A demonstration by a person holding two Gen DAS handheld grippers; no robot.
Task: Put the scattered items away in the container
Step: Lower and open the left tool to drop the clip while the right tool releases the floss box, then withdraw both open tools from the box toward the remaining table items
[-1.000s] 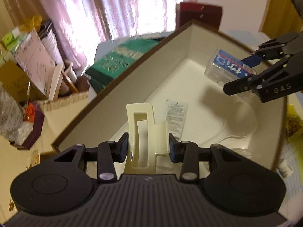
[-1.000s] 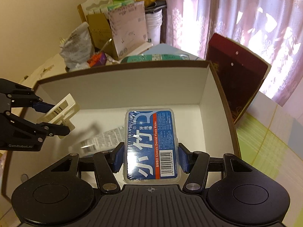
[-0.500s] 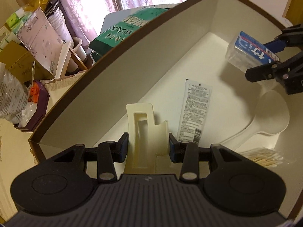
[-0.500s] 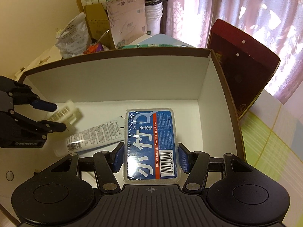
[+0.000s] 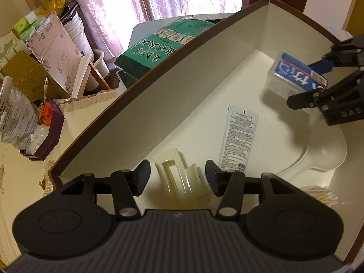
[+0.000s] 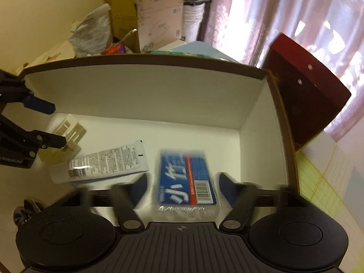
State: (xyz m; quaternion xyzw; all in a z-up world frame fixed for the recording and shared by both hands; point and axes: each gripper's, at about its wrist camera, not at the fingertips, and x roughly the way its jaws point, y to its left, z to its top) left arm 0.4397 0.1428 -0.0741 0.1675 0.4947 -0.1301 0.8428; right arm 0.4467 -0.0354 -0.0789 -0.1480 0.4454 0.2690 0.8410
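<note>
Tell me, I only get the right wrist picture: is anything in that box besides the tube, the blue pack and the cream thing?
Observer: Yes. The left wrist view shows a white scoop lying on the floor of the box.
Visitor: Anything more?
Observer: A clear packet of thin sticks, close to the scoop.
Visitor: And the cream thing?
Observer: It's a hair clip, lying loose between the open jaws of the left tool.

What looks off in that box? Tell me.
Nothing is damaged or spilled. The floss-pick box is blurred between the open right claw, apparently just let go. The cream hair clip lies tilted on the container floor between the open left claw.
</note>
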